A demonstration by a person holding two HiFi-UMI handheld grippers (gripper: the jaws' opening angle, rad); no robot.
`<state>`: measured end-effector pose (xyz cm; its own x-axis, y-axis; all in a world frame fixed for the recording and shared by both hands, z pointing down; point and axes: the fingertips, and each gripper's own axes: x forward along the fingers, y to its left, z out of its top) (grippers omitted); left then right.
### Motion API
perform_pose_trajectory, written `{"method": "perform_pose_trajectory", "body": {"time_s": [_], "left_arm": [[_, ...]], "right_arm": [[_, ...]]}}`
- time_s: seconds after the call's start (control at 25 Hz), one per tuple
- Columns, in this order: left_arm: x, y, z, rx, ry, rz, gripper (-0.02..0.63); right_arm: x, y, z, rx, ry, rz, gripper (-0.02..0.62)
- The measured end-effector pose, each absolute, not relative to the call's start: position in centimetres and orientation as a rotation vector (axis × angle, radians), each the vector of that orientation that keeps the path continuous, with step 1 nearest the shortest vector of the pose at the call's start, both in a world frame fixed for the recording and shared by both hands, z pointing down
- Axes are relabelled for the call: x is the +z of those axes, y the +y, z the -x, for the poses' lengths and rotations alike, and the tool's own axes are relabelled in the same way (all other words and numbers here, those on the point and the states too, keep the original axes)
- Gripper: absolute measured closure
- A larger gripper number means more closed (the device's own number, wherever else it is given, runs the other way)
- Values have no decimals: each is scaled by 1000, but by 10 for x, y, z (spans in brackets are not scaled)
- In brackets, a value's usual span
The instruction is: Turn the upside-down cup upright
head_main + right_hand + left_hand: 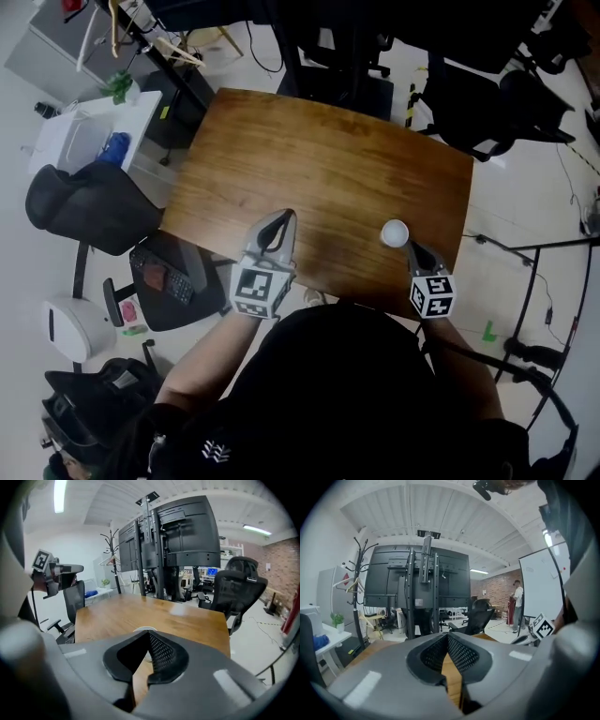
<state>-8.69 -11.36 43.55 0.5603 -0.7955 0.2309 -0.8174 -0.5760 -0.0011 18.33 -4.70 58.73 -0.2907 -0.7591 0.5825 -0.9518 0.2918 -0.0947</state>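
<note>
A small white cup (395, 233) stands on the wooden table (319, 159) near its front right corner. From above it shows as a plain white disc, so I cannot tell which way up it is. My right gripper (413, 247) is just behind it, jaws shut, with nothing between them. In the right gripper view the cup's white edge (143, 629) peeks over the shut right gripper (147, 633). My left gripper (285, 219) hovers over the table's front middle, also shut and empty. The left gripper (447, 635) points across the table at a dark screen stand.
A black office chair (89, 206) stands left of the table, beside a white side table (89, 136) with a blue item and a plant. More black chairs (487, 103) are at the far right. A tall screen stand (180, 536) stands beyond the far edge. Cables trail on the floor at the right.
</note>
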Motion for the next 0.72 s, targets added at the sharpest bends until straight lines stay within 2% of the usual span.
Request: {"method": "perform_pose_trajectory", "body": {"time_s": [0.4,0.72], "left_arm": [[446,-101,41,323,-1188,-2771,606],[451,-102,37,334,-1166,-2761,606]], "right_arm": [[591,-27,-220,632,-2011,-1602,594],[575,-31,-226,601,-2030,-1645,594]]}}
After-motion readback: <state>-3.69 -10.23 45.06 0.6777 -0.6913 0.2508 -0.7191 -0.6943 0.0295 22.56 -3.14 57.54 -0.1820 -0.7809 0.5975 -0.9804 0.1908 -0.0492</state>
